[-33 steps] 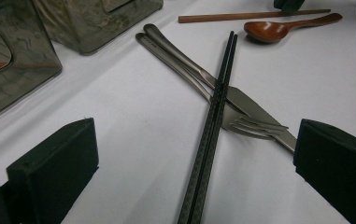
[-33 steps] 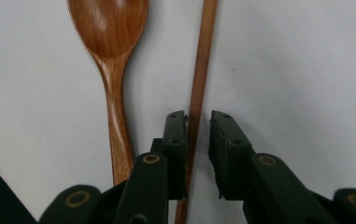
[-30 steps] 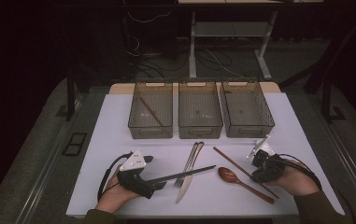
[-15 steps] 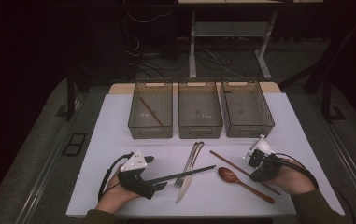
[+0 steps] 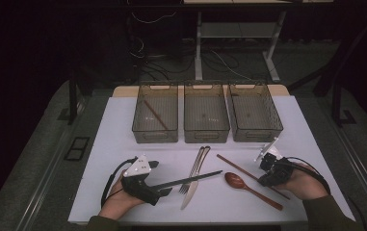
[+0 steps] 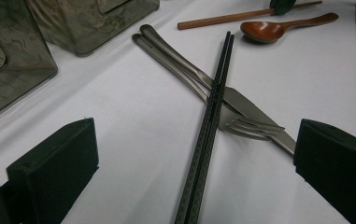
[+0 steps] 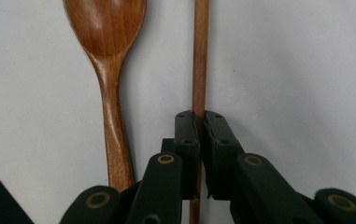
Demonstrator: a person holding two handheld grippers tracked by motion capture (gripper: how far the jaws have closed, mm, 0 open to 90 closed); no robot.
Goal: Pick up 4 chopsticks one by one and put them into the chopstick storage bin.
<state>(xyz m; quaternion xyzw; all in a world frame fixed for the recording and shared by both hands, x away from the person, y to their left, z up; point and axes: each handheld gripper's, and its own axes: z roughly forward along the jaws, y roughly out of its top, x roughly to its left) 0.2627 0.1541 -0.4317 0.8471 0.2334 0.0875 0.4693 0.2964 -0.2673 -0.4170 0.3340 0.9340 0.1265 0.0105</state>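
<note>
My right gripper (image 5: pixel 264 177) sits low over the table at the right, and its jaws have just been closing. In the right gripper view it (image 7: pixel 199 117) is shut on a thin wooden chopstick (image 7: pixel 200 56), which lies slantwise on the table (image 5: pixel 234 164). A wooden spoon (image 7: pixel 104 51) lies just beside that chopstick (image 5: pixel 239 183). My left gripper (image 5: pixel 159 179) rests on the table at the left, open. A pair of black chopsticks (image 6: pixel 213 107) runs between its wide-apart jaws without touching them (image 5: pixel 188 180). The pair crosses a metal fork (image 6: pixel 252 126) and knife (image 6: pixel 241 99).
Three clear mesh-bottomed bins stand in a row at the back of the white table (image 5: pixel 99 144): left (image 5: pixel 155 130), middle (image 5: pixel 206 130), right (image 5: pixel 255 130). The left bin holds one wooden chopstick (image 5: pixel 152 115). The fork and knife (image 5: pixel 196 169) lie mid-table.
The right gripper's jaws have narrowed onto the wooden chopstick. Both hands stay where they were, and the cutlery has not shifted.
</note>
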